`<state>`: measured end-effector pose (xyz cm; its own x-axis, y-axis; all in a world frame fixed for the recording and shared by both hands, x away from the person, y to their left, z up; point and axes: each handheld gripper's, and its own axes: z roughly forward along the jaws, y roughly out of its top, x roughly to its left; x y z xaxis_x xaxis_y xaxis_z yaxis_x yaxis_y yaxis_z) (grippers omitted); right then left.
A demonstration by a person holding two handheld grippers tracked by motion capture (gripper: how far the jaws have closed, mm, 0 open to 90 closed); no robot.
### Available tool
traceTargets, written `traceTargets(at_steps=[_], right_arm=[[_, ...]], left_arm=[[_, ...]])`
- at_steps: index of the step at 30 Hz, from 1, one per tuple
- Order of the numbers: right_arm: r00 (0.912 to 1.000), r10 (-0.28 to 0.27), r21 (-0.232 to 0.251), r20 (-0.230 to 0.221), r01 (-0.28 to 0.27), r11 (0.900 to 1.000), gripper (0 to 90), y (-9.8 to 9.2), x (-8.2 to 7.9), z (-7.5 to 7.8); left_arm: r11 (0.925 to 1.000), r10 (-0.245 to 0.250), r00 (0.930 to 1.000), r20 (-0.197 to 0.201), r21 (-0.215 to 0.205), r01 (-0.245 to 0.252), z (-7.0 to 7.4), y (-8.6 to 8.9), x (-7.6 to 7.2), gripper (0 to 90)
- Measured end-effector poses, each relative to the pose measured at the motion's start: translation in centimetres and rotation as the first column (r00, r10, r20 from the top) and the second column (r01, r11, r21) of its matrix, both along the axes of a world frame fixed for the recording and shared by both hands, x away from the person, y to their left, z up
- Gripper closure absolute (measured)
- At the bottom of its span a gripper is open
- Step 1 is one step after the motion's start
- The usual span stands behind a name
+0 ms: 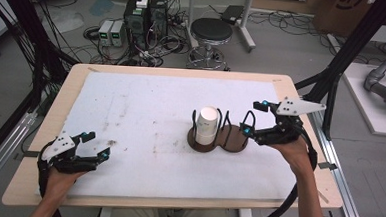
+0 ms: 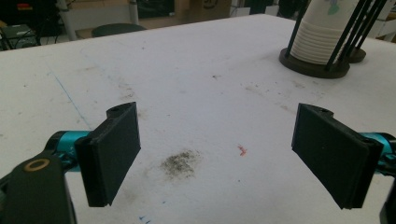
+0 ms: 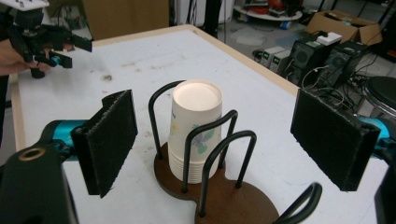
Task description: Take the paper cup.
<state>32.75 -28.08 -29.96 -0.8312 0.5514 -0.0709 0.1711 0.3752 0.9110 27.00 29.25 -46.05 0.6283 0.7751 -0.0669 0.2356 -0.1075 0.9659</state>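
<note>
Stack of cups: a stack of white paper cups with a small printed pattern point(image 1: 208, 125), placed upside down, stands in the left ring of the dark brown wooden double-ring holder with black wire hoops point(image 1: 233, 140), a little right of the middle of the white foam-covered table point(image 1: 146, 111).
Long axis: the stack point(image 3: 194, 126) stands upright, so its long axis is vertical; the flat white cup bottom is on top.
Right gripper: the right gripper point(image 1: 253, 117) hangs above the empty right ring of the holder, just right of the stack and near its top.
Direction from its fingers: in the right gripper view the stack lies ahead and lower, between the two black pads point(image 3: 112, 140) but beyond them, not touched.
Right fingers: spread wide, nothing between them.
Left gripper: the left gripper point(image 1: 98, 146) rests at the near left corner of the table, well apart from the stack point(image 2: 322, 32).
Left fingers: spread wide over bare foam, holding nothing.
Nearer hand: the right one, clearly.
Judgement: I think the coming move is for the right gripper to go forward and down so that its pads stand on both sides of the top cup; the wire hoops beside the stack leave little room.
</note>
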Motion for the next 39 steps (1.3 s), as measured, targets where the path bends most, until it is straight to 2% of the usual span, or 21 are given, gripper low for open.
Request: traceTargets(at_steps=[4,8,9,11,14,15,16,17,18,23,25,28,29,30,32,33,36,38,39], right_arm=[[0.9994,0.03,-0.054,-0.016,-0.03,0.998,14.9,1.1,1.0,1.0],[0.9978,0.06,-0.106,-0.029,-0.063,0.992,14.9,2.2,2.0,1.7],[0.9972,0.065,-0.132,-0.035,-0.069,0.989,14.9,2.6,2.4,2.0],[0.9967,0.072,-0.139,-0.037,-0.076,0.987,14.9,2.9,2.6,2.1],[0.9948,0.091,-0.165,-0.046,-0.097,0.981,14.9,3.5,3.1,2.5],[0.9927,0.105,-0.187,-0.06,-0.114,0.976,14.9,3.9,3.5,2.7],[0.9927,0.105,-0.187,-0.06,-0.114,0.976,14.9,3.9,3.5,2.7],[0.9916,0.112,-0.215,-0.066,-0.123,0.969,14.9,4.4,3.8,2.9],[0.9916,0.112,-0.215,-0.066,-0.123,0.969,14.9,4.4,3.8,2.9],[0.9887,0.123,-0.259,-0.086,-0.141,0.956,14.9,5.5,4.6,3.2],[0.9863,0.134,-0.289,-0.096,-0.157,0.944,14.9,6.1,5.0,3.2],[0.9835,0.145,-0.309,-0.108,-0.172,0.936,14.9,6.9,5.6,3.1],[0.9816,0.146,-0.329,-0.123,-0.179,0.927,14.9,7.3,5.9,3.1],[0.9816,0.146,-0.329,-0.123,-0.179,0.927,14.9,7.3,5.9,3.1],[0.9794,0.15,-0.349,-0.136,-0.188,0.918,15.0,7.8,6.2,3.0],[0.9771,0.158,-0.375,-0.142,-0.201,0.905,15.0,8.2,6.5,3.1],[0.9749,0.166,-0.379,-0.148,-0.211,0.901,14.9,8.6,6.8,3.2],[0.9714,0.174,-0.394,-0.161,-0.225,0.891,15.0,9.0,7.1,3.2],[0.9707,0.167,-0.422,-0.172,-0.226,0.878,14.9,9.4,7.4,3.2]], left_arm=[[1.0,0.0,1.0,0.0,0.0,0.0,0.0,0.0,0.0,15.4],[1.0,0.0,1.0,-0.002,0.0,0.0,0.0,0.0,0.0,15.4],[1.0,0.0,1.0,-0.002,0.0,0.0,0.0,0.0,0.0,15.4],[1.0,0.001,1.0,-0.002,0.001,-0.001,0.0,0.0,0.0,15.4],[1.0,0.0,1.0,-0.003,0.005,0.0,0.0,0.0,0.0,15.3],[1.0,0.0,1.0,-0.003,0.005,0.0,0.0,0.0,0.0,15.4],[1.0,0.0,1.0,-0.003,0.004,0.0,0.0,0.0,0.0,15.4],[1.0,-0.002,1.0,-0.003,0.006,0.002,0.0,0.0,0.0,15.4],[1.0,-0.005,1.0,-0.006,0.007,0.005,0.0,0.0,0.0,15.4],[1.0,-0.005,0.9999,-0.011,0.008,0.005,0.0,-0.1,0.1,15.4],[1.0,-0.006,0.9999,-0.011,0.007,0.006,0.0,-0.1,0.1,15.4],[0.9999,-0.008,0.9999,-0.012,0.008,0.008,0.0,-0.1,0.1,15.4],[0.9999,-0.01,0.9999,-0.012,0.011,0.01,0.0,-0.1,0.1,15.4],[0.9999,-0.01,0.9999,-0.013,0.012,0.01,0.0,-0.1,0.1,15.4],[0.9998,-0.014,0.9998,-0.013,0.013,0.014,0.0,-0.1,0.1,15.4],[0.9998,-0.012,0.9998,-0.014,0.012,0.012,0.0,-0.1,0.1,15.4],[0.9998,-0.012,0.9998,-0.015,0.013,0.012,0.0,-0.1,0.1,15.4],[0.9998,-0.014,0.9998,-0.015,0.013,0.014,0.0,-0.1,0.1,15.4],[0.9998,-0.014,0.9998,-0.013,0.013,0.014,0.0,-0.1,0.1,15.4]])
